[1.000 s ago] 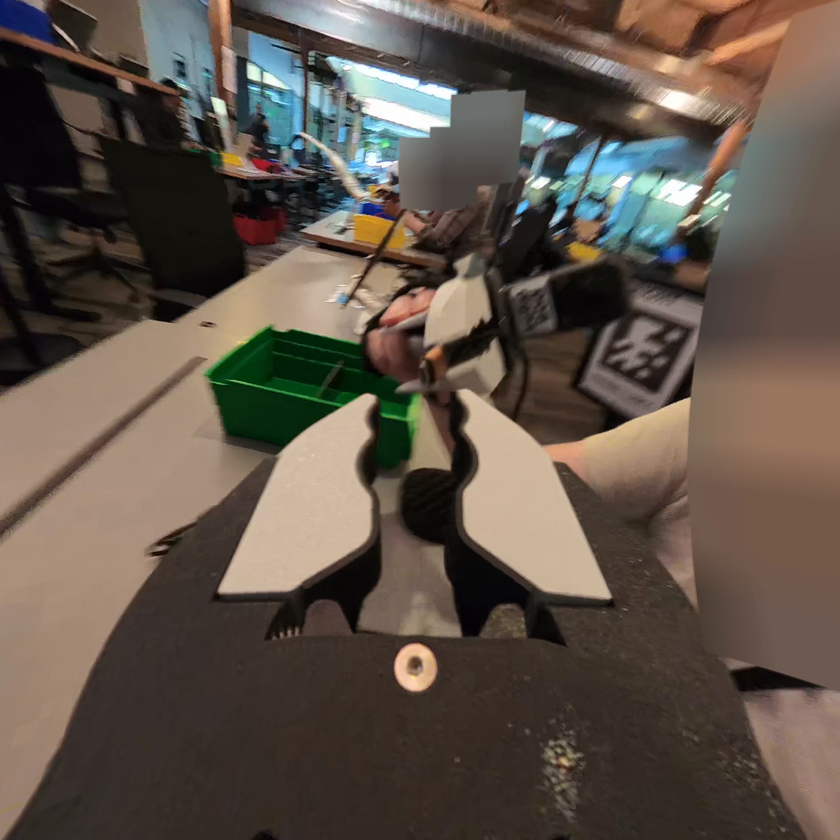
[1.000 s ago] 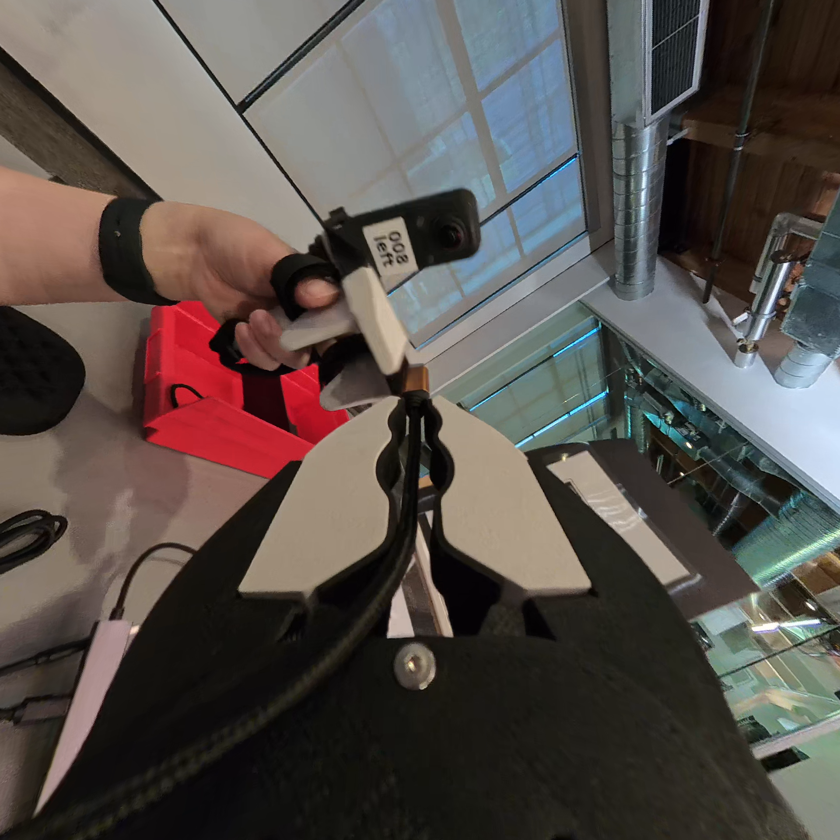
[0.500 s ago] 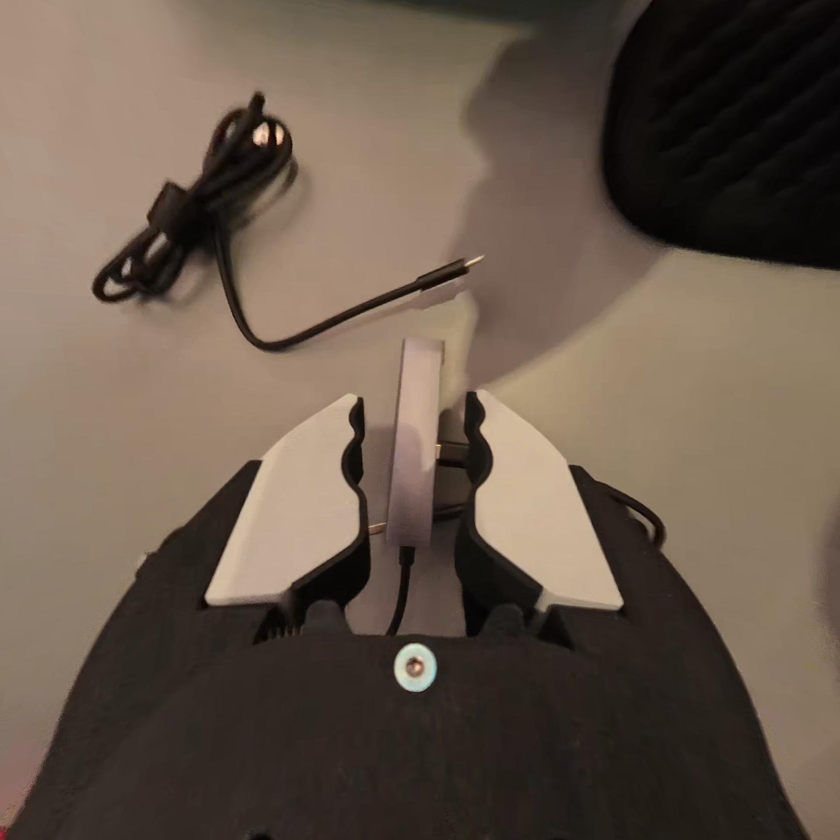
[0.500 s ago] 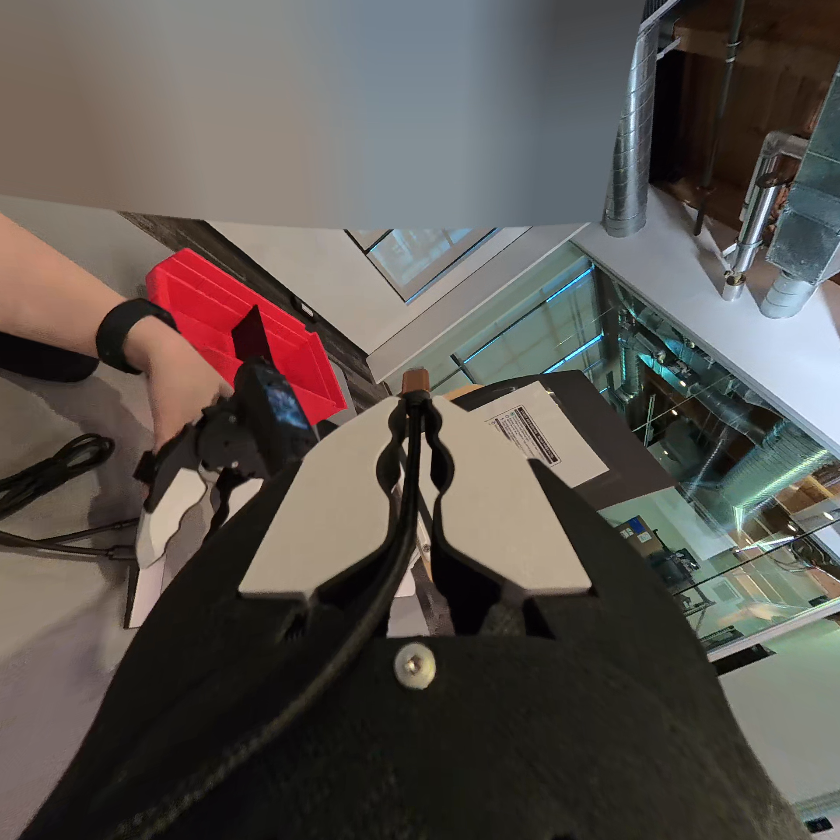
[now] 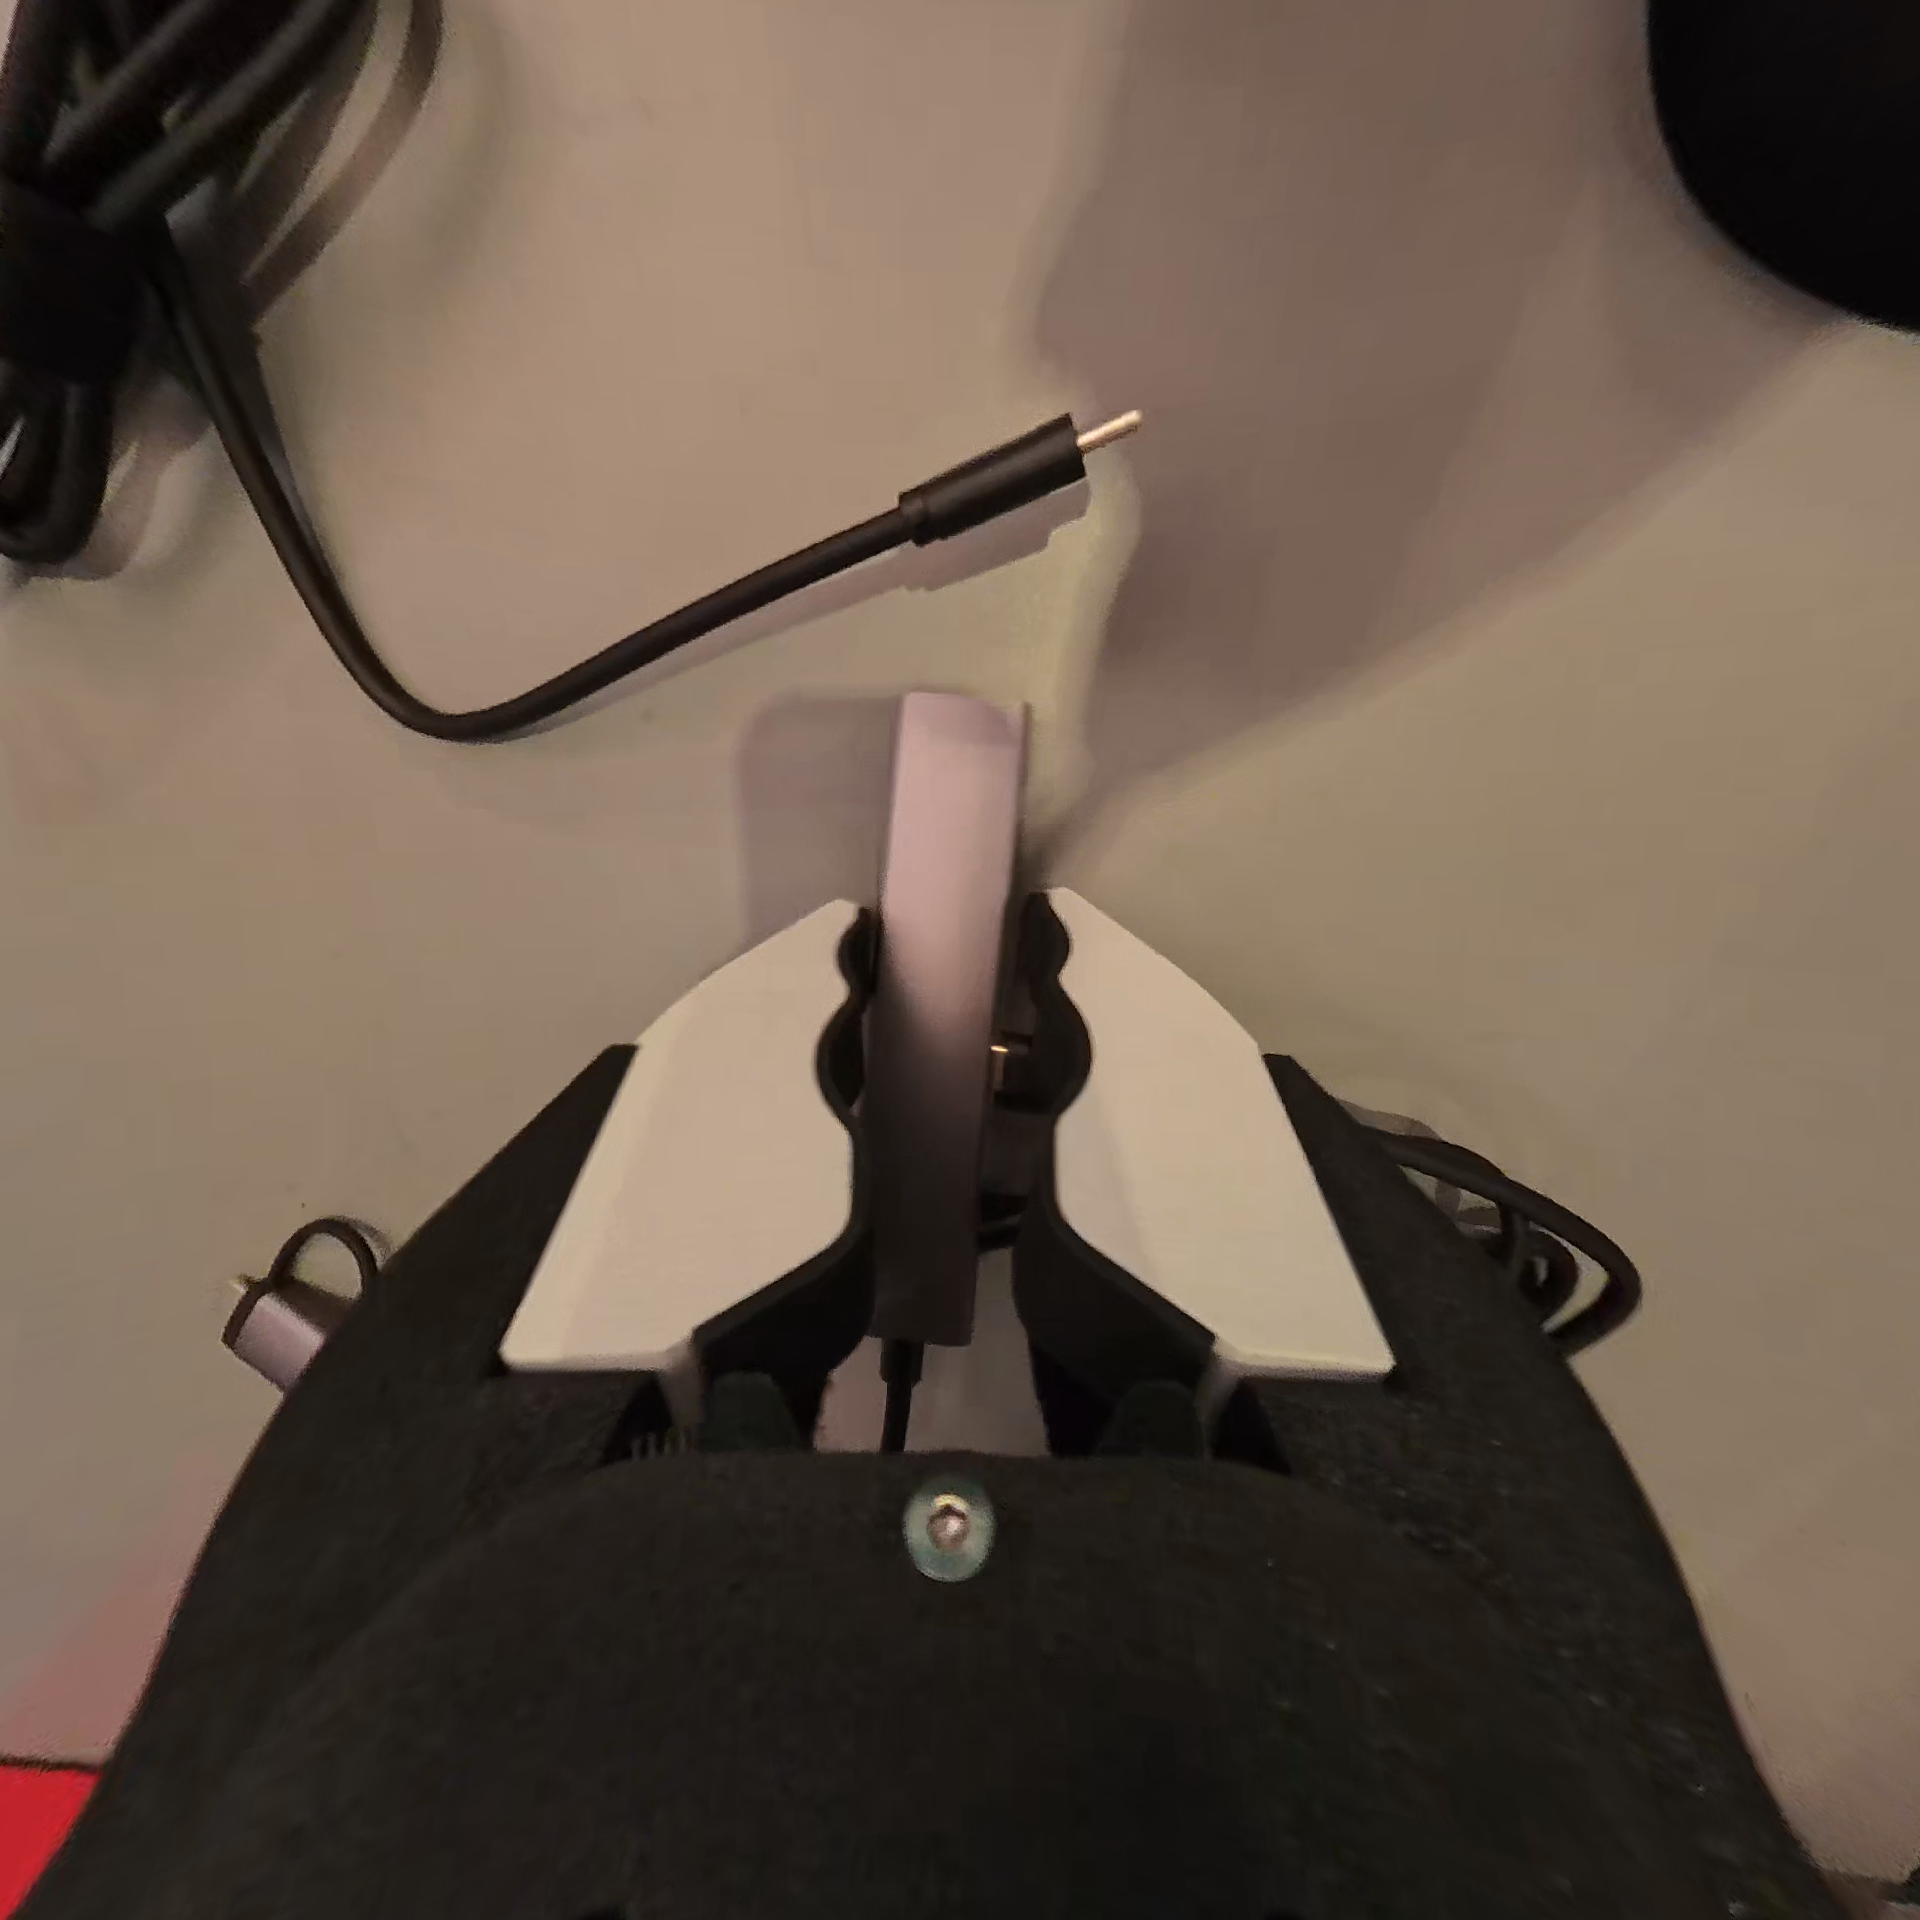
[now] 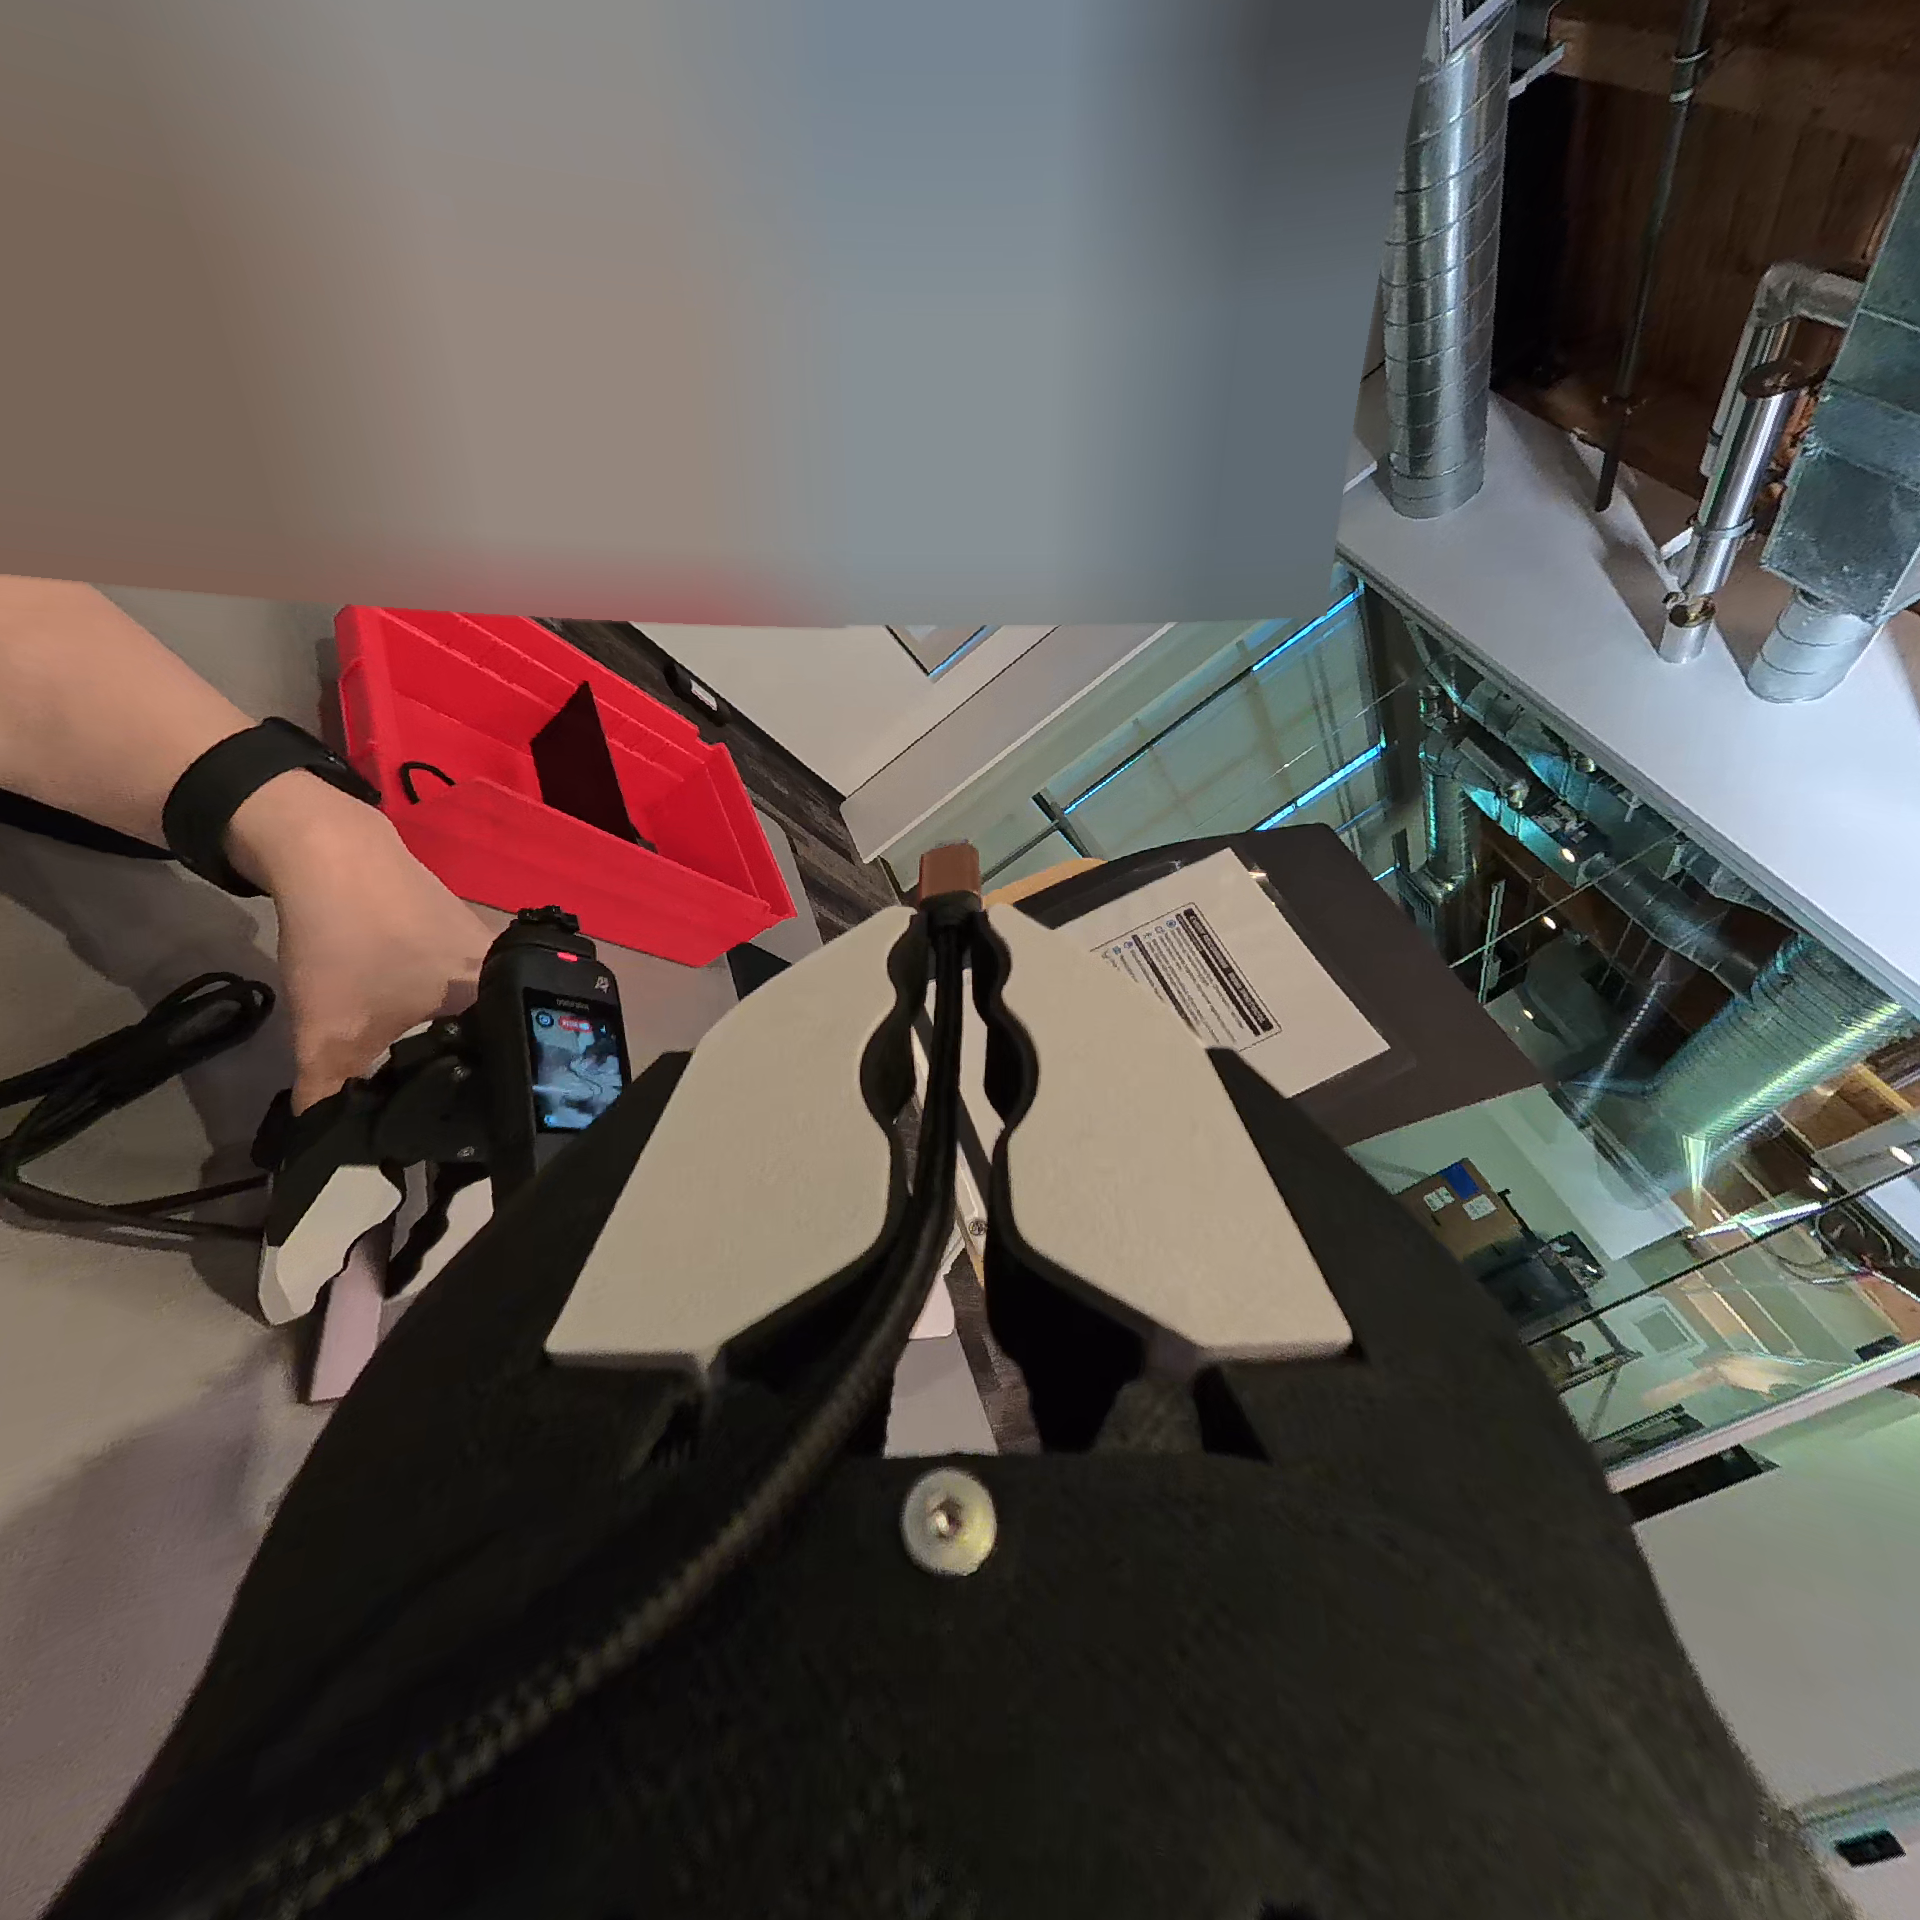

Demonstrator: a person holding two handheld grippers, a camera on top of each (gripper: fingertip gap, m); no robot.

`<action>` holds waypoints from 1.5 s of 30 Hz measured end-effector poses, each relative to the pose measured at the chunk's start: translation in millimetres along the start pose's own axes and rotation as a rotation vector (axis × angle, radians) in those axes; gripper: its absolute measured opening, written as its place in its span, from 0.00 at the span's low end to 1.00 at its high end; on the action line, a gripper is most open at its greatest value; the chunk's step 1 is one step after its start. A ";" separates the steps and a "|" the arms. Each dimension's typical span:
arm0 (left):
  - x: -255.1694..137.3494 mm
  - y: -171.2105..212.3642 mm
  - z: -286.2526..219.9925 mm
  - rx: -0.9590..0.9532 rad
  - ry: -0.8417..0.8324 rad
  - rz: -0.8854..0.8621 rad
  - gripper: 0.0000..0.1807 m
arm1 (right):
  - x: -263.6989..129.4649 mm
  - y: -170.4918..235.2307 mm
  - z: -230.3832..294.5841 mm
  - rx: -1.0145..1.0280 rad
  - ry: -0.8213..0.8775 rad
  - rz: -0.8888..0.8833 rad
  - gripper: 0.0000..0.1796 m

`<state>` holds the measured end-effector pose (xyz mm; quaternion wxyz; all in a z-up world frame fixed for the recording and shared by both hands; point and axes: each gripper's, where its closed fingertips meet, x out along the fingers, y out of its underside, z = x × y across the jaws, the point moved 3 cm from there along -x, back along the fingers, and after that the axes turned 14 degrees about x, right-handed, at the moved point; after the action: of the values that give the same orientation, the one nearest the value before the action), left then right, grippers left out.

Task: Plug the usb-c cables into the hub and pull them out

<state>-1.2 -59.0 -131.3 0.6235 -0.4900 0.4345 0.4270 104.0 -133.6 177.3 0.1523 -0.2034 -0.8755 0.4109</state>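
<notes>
So the left tool (image 5: 948, 920) is clamped on the grey hub (image 5: 940, 1039), held on edge down at the bench (image 5: 1455, 727). Right tool (image 6: 948, 914) pinches a braided usb-c cable (image 6: 940, 1049), raised off to the side; another black cable (image 5: 727, 592) lies loose nearby.

The left white-fingered black gripper (image 5: 948, 914) is sitting low in the frame, fingers pinched on a slim grey hub. The right white-fingered black gripper (image 6: 943, 914) is pointing up mid-frame, clamped on a braided black cable. A bare hand (image 6: 353, 966) with a black wristband is gripping the left tool at mid-left.
</notes>
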 end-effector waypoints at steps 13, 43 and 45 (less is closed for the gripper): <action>-117.7 -21.7 21.4 0.126 -0.196 -0.665 0.13 | -14.7 44.7 2.2 0.397 -0.201 0.235 0.04; -135.3 -41.8 5.4 0.251 -0.236 -0.930 0.13 | 35.5 102.5 47.0 0.500 -0.424 0.613 0.04; -134.7 -41.9 5.5 0.253 -0.244 -0.919 0.13 | 35.2 102.8 47.7 0.493 -0.428 0.616 0.04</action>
<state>5.0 -74.5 8.8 0.8484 -0.4978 0.1459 0.1059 76.4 -88.4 71.0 -0.1177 -0.3227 -0.6619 0.6662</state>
